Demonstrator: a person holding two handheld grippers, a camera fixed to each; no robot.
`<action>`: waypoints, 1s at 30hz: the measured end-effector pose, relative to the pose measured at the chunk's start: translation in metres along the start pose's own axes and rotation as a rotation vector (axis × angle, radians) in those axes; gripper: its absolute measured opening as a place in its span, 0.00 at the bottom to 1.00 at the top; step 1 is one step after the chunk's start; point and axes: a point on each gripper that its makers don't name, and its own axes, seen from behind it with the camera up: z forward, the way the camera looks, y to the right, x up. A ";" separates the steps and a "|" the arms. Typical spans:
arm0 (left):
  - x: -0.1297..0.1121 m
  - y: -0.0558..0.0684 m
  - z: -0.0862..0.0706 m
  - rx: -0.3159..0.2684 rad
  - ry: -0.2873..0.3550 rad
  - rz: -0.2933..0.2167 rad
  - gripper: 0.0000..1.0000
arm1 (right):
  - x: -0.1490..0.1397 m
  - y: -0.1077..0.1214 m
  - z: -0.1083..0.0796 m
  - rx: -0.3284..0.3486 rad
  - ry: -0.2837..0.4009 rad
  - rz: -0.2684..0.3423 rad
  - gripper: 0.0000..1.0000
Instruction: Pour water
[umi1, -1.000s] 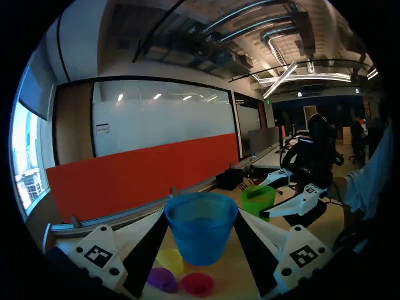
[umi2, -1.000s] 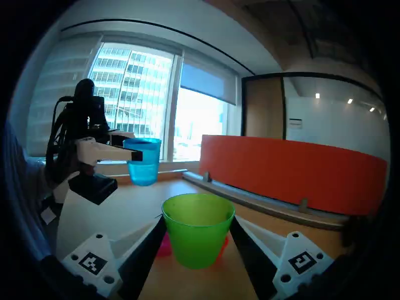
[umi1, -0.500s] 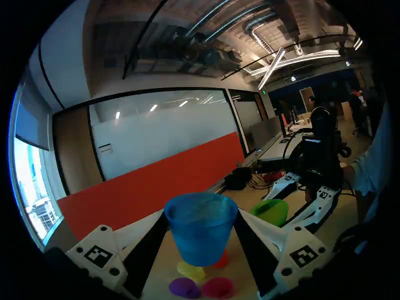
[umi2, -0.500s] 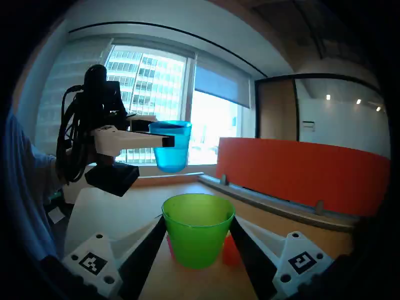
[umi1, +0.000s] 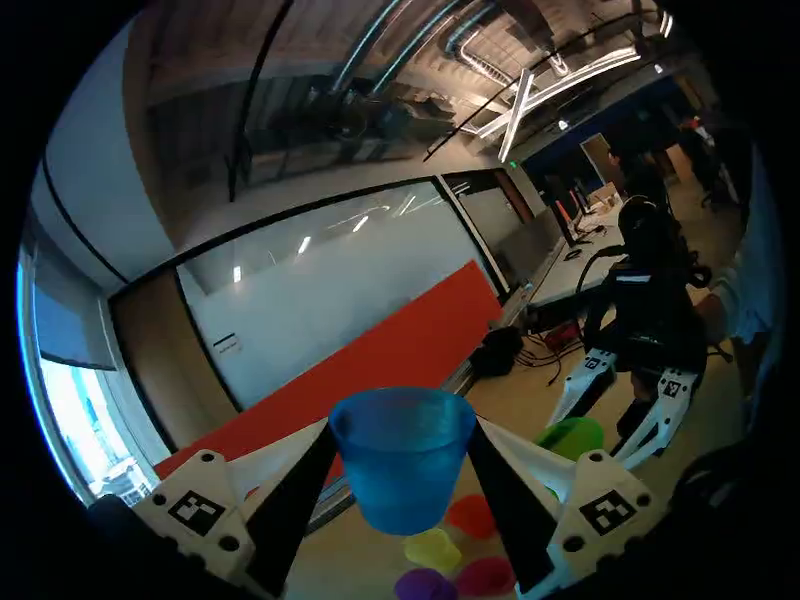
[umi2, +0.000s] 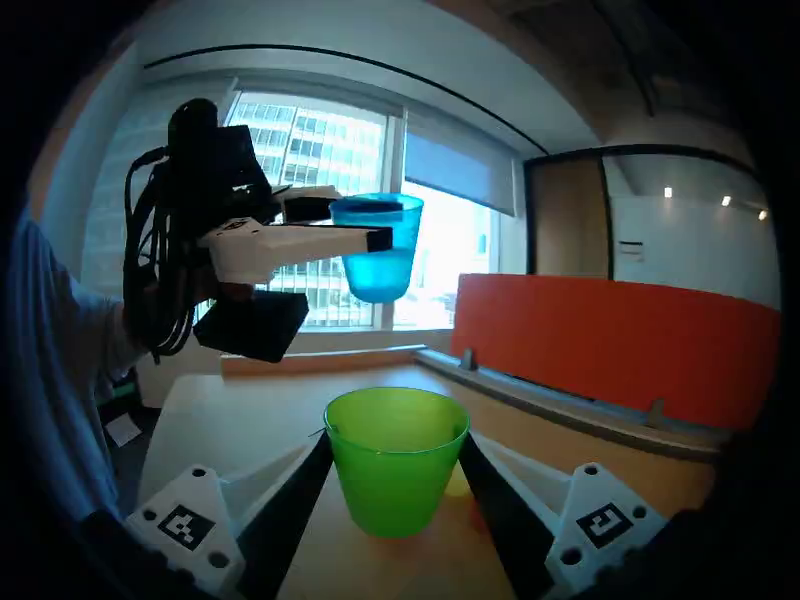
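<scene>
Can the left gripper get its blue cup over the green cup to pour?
Probably yes. The left gripper holds the blue cup up in open air, higher than the green cup, with nothing between them. The green cup's mouth is open.

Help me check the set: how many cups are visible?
6: blue cup in left gripper, green cup in right gripper, orange cup, yellow cup, purple cup, pink cup on the table; more may be hidden.

Place: open-plan office, high up in a city | Ceiling: bare, with exposed ducts (umi1: 400, 45) and long strip lights (umi1: 520, 100) | Walls: frosted glass partition (umi1: 330, 280), orange panel (umi2: 620, 340) | Window (umi2: 435, 270): roller blind (umi2: 455, 170) half down, high-rise towers (umi2: 300, 160) outside | Furniture: pale wooden bench (umi2: 250, 410), desk (umi1: 568, 283) with cables farther back
</scene>
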 end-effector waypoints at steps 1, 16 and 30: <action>0.002 0.000 0.000 0.002 0.002 0.016 0.87 | 0.000 -0.001 0.001 0.004 0.000 0.001 0.90; 0.031 0.002 -0.009 0.039 0.034 0.240 0.87 | 0.001 -0.014 0.010 0.047 0.002 -0.002 0.89; 0.037 -0.002 -0.007 0.062 0.044 0.370 0.87 | 0.004 -0.024 0.018 0.070 0.001 -0.014 0.89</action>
